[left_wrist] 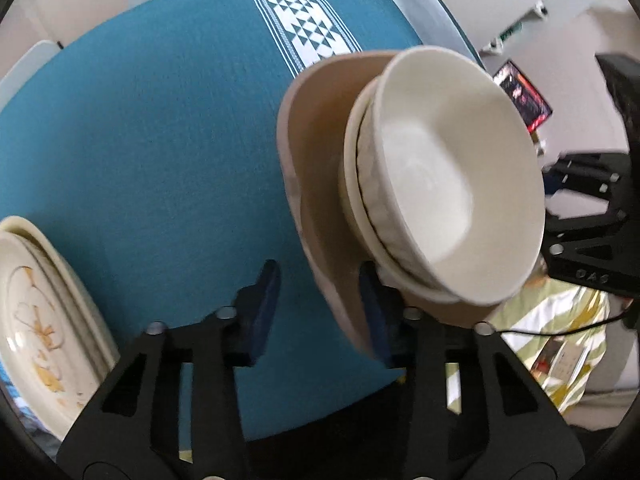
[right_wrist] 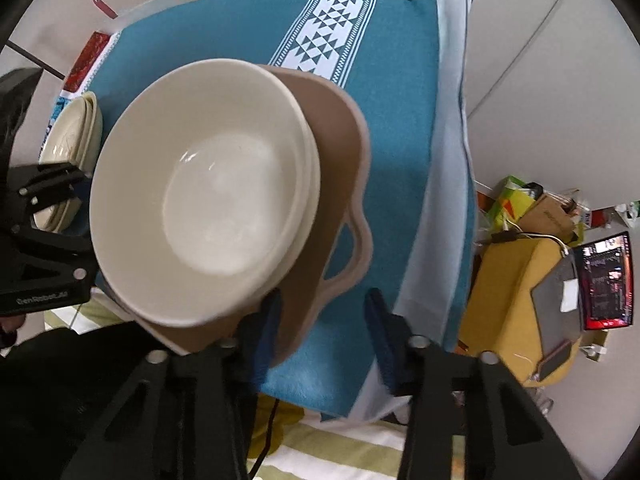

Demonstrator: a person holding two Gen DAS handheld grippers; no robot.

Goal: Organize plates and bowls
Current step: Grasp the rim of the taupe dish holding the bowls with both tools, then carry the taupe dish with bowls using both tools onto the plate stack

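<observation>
A stack of cream bowls (left_wrist: pixel 452 176) sits nested on a tan handled tray (left_wrist: pixel 320 152) above a teal tablecloth (left_wrist: pixel 160 140) with a white triangle-patterned band (left_wrist: pixel 304 12) covering the tabletop. In the left wrist view the left tool (left_wrist: pixel 320 312) straddles the tray's edge at about 5 o'clock of the frame, one blue pad (left_wrist: pixel 264 304) outside the rim and the other tucked under the bowls; a gap shows beside the outer pad, so whether the pads press on the tray cannot be told. In the right wrist view the right tool (right_wrist: pixel 324 328) brackets the tray's looped handle (right_wrist: pixel 352 256) at about 6 o'clock, its left pad against the tray's underside edge and its right pad standing clear over the cloth, so a firm grip cannot be confirmed either. The top bowl (right_wrist: pixel 216 196) fills the middle of that view, tilted toward the camera. A second stack of cream plates with a yellow floral print (left_wrist: pixel 40 320) rests on the cloth at 8 o'clock in the left view, and at 9 o'clock in the right view behind the other tool's black frame (right_wrist: pixel 44 240). A yellow cushioned seat (right_wrist: pixel 520 280) holding an open laptop (right_wrist: pixel 600 280) stands off the tabletop at 3 o'clock.
</observation>
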